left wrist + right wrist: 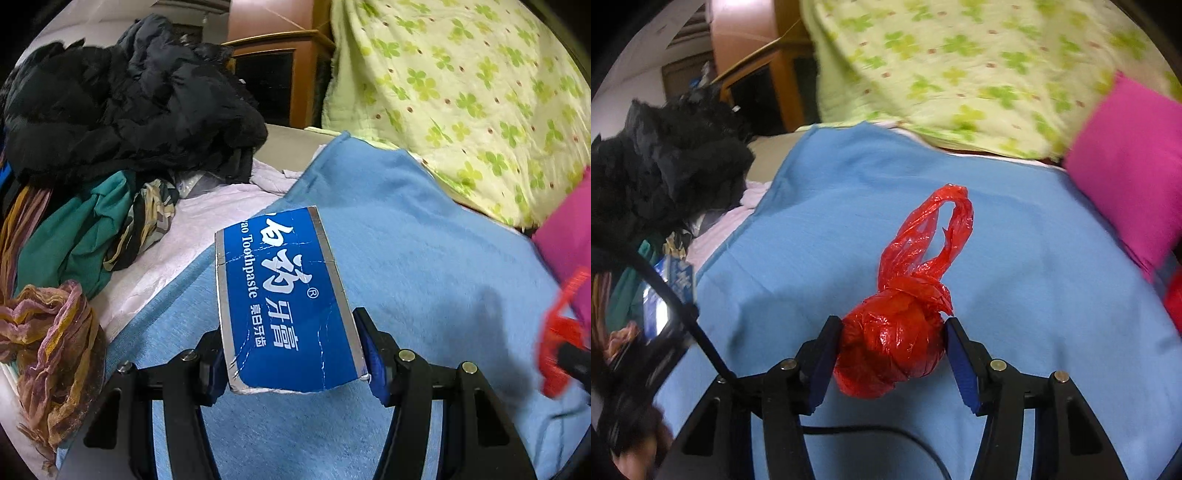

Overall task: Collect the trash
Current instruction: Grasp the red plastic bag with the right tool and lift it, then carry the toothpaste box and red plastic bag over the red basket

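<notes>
My left gripper (293, 363) is shut on a flattened blue toothpaste box (284, 299) with white lettering and silver edges, held above the blue blanket (424, 240). My right gripper (892, 354) is shut on a knotted red plastic bag (897, 339); its loose handles (934, 236) trail forward over the blue blanket (812, 221). The red bag also shows blurred at the right edge of the left wrist view (561, 332). The toothpaste box shows at the left edge of the right wrist view (677, 280).
A pile of black clothes (122, 99) with green and striped fabric (74, 236) lies at the left. A crumpled scarf (51, 339) is at the near left. A green clover-print quilt (480, 85) and a pink cushion (1134, 158) lie at the back right. A wooden cabinet (288, 66) stands behind.
</notes>
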A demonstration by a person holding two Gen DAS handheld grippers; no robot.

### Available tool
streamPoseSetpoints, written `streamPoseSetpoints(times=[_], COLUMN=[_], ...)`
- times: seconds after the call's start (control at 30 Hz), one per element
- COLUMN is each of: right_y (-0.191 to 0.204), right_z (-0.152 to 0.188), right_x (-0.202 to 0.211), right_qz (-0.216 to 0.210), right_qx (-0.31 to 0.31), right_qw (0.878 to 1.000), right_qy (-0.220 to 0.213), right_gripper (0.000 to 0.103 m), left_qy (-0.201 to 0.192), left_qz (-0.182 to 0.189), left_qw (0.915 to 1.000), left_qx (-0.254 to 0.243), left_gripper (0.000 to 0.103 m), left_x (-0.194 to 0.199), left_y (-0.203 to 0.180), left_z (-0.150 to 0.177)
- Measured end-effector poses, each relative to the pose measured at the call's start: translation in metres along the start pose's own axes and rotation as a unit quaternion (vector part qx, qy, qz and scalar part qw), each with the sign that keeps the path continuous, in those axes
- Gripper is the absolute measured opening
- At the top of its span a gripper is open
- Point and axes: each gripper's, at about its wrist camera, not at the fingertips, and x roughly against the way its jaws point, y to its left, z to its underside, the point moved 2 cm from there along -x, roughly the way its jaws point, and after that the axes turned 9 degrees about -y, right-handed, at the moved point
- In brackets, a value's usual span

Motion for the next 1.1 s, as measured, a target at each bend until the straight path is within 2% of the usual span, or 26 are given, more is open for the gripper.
streamPoseSetpoints(times=[0.3, 0.6, 0.87, 1.1], right_y=[-0.079, -0.153, -0.189, -0.203], right_z=[0.050, 0.095, 0.119, 0.124], right_x=[0.125, 0.204, 0.263, 0.326], right_qz=[0.027, 0.056, 0.076, 0.090], right_qx=[-0.078, -0.153, -0.191, -0.204], right_qw=[0.996, 0.984, 0.972, 0.960], right_qy=[-0.042, -0.075, -0.115, -0.167], right_gripper=[0.059, 0.059, 0.059, 0.059], left_qy=[-0.009, 0.028, 0.022, 0.012], left_qz=[0.018, 0.081, 0.147, 0.197], left_qw=[0.9970, 0.9886, 0.9780, 0.9677], left_qx=[-0.075, -0.123, -0.146, -0.156], left_gripper=[0.061, 0.061, 0.061, 0.062], left_x=[0.016, 0.062, 0.118, 0.165], left_y=[-0.029, -0.071, -0.112, -0.137], left_z=[0.016, 0.046, 0.040, 0.033])
